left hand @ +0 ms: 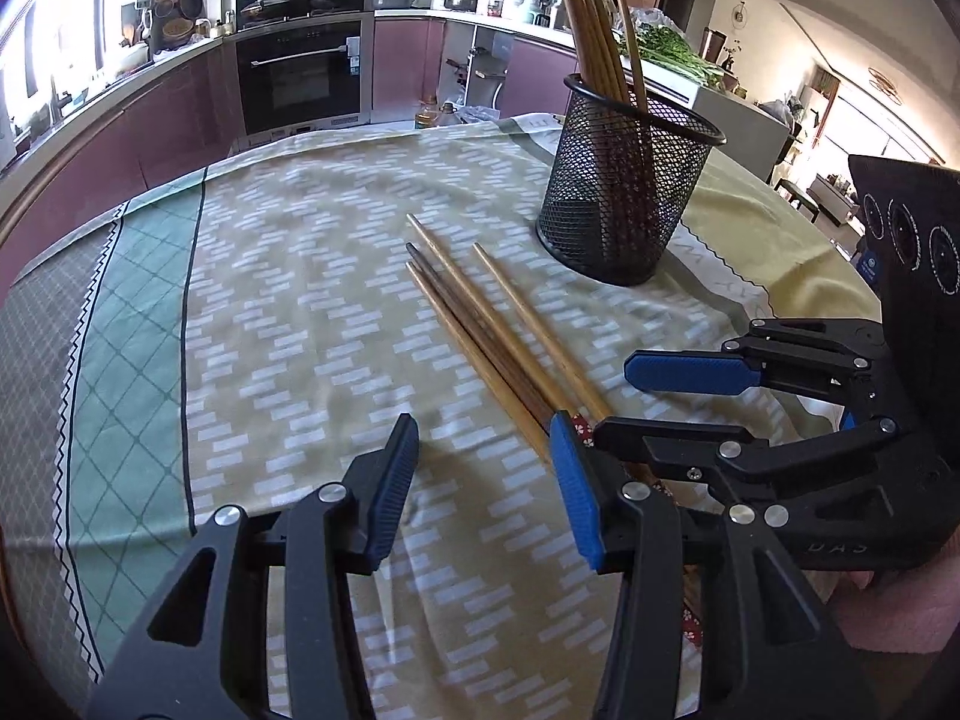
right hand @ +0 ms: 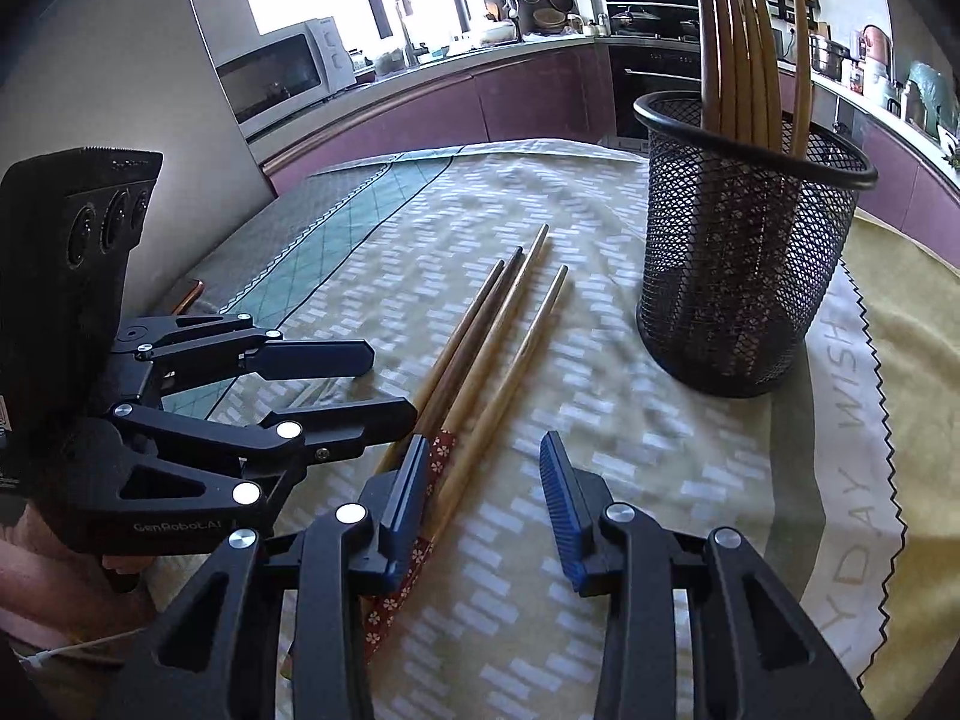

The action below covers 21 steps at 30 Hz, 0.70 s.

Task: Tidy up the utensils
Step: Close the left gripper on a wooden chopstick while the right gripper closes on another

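Note:
Several wooden chopsticks (left hand: 480,324) (right hand: 504,324) lie side by side on the patterned tablecloth (left hand: 300,300), thin tips pointing away from me. A black mesh holder (left hand: 618,210) (right hand: 738,276) stands upright beyond them to the right, with several chopsticks in it. My left gripper (left hand: 483,468) (right hand: 390,387) is open just left of the handle ends, with only cloth between its fingers. My right gripper (right hand: 486,444) (left hand: 612,399) is open and low over the handle ends. Its left pad (right hand: 414,480) is above the red floral handles, and one light chopstick lies between its fingers, not pressed.
The cloth's green checked band (left hand: 132,312) runs along the left, then the table edge. A yellow cloth with a zigzag edge (right hand: 900,360) lies right of the holder. A small flat orange-edged object (right hand: 186,291) sits at the far left. Kitchen counters and an oven (left hand: 300,78) stand behind.

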### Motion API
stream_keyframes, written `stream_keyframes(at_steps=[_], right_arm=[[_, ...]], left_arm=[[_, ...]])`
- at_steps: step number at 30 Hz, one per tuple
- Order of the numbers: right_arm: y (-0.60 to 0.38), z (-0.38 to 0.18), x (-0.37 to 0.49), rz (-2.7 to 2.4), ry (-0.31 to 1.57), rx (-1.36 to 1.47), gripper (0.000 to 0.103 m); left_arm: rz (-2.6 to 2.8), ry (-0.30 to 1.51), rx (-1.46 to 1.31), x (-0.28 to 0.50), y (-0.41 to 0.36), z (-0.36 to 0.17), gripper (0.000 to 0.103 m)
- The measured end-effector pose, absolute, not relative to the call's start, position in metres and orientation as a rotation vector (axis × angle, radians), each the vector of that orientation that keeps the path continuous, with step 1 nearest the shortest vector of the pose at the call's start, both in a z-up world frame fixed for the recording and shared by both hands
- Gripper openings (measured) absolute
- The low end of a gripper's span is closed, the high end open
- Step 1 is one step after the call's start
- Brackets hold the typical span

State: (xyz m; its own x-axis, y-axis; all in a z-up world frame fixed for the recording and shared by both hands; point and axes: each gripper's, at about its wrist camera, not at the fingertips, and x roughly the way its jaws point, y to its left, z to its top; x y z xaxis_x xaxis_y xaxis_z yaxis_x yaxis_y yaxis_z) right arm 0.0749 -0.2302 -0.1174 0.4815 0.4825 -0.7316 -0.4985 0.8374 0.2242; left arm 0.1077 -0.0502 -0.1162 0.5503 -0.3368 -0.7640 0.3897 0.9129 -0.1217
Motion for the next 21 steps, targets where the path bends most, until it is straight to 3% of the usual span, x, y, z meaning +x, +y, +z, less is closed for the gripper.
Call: stream_keyframes(at_steps=[12, 21], right_arm=[[-0.2368, -0.1173, 0.0764, 0.582, 0.897, -0.021, 0.025], [-0.2359, -0.1167, 0.0773, 0.568, 0.900, -0.030, 0.024]], left_arm=[[-0.430, 0.896, 0.082, 0.1086, -0.0519, -0.1164, 0.045], [-0.436, 0.913, 0.061, 0.1133, -0.0477, -0.1172, 0.045]])
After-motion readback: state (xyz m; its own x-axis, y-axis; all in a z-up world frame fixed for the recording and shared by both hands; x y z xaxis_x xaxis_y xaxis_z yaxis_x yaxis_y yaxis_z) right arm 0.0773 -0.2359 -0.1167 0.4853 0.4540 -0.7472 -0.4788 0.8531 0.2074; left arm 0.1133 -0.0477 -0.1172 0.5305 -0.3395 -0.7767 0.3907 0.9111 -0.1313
